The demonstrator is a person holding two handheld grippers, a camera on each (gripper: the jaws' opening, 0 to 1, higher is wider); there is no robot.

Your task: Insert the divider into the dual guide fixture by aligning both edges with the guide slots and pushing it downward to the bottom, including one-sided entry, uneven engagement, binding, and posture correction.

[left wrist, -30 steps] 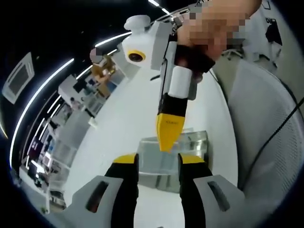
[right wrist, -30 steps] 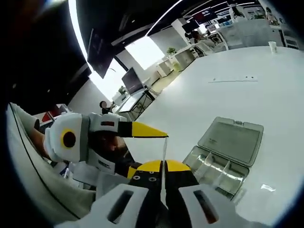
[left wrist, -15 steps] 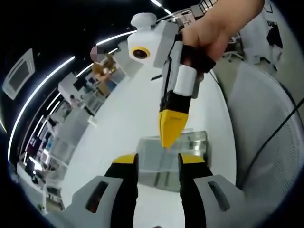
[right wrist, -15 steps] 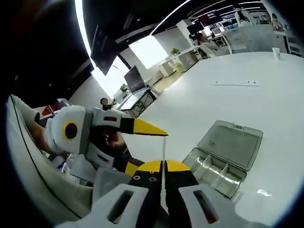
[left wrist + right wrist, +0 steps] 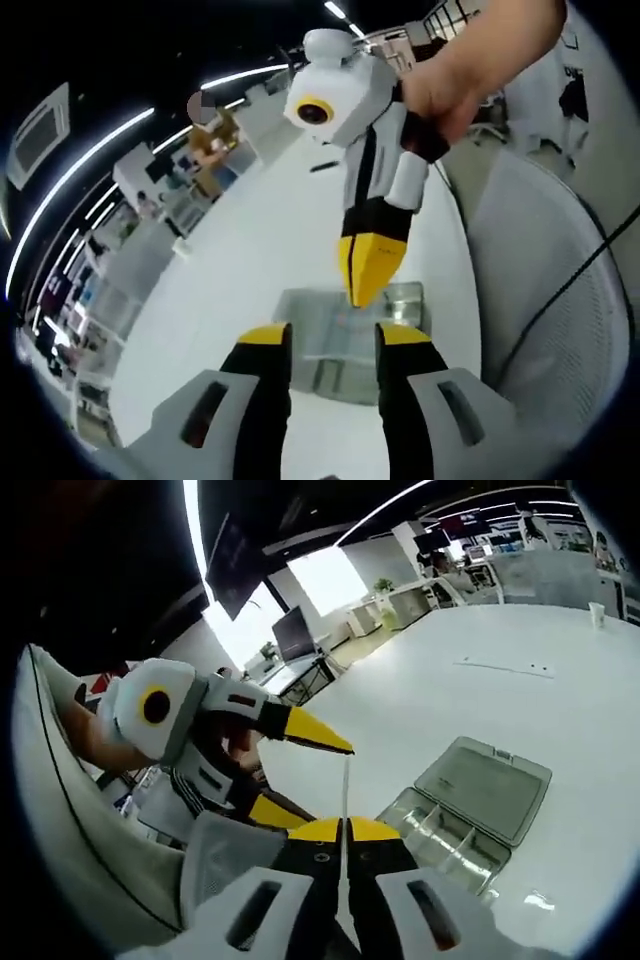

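- My right gripper [image 5: 342, 825] is clenched on the divider [image 5: 345, 790], a thin clear sheet that stands up edge-on from between its yellow tips.
- In the left gripper view I see that same gripper [image 5: 370, 290] coming down from above, tips pointing at the box [image 5: 345, 340] below.
- My left gripper [image 5: 334, 335] has its jaws spread apart and grips nothing; the box shows through the gap between them.
- In the right gripper view my left gripper [image 5: 300, 770] comes in from the left, jaws parted, its upper yellow tip just beside the divider's top edge. I cannot tell if they touch.
- The box [image 5: 445, 830] is clear plastic with partitions inside, its lid [image 5: 485, 788] hinged open and lying flat on the white table [image 5: 450, 700].
- The divider is up in the air, well apart from the box.
- A mesh chair back [image 5: 545, 280] stands close on one side, by the table edge.
- A cup [image 5: 598, 613] sits far off on the table; desks and monitors lie beyond.
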